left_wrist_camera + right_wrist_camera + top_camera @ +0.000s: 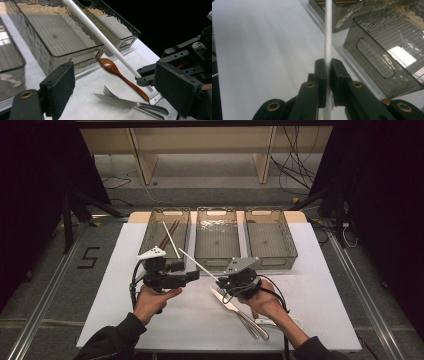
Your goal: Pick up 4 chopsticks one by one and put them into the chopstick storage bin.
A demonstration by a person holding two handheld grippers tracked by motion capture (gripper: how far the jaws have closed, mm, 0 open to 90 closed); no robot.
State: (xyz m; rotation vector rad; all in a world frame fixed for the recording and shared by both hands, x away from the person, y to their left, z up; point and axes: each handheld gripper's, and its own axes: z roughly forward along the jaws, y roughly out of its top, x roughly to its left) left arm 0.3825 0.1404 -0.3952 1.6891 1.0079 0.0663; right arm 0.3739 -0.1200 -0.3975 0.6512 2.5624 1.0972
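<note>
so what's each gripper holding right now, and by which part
The right gripper clamps a white chopstick near its lower end. The left gripper is open and holds nothing.

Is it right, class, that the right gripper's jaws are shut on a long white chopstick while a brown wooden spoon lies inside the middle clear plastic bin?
Not quite. The right gripper does hold the long white chopstick, but the brown wooden spoon lies on the white table, outside the middle clear plastic bin and just in front of it. The left gripper view shows this.
</note>
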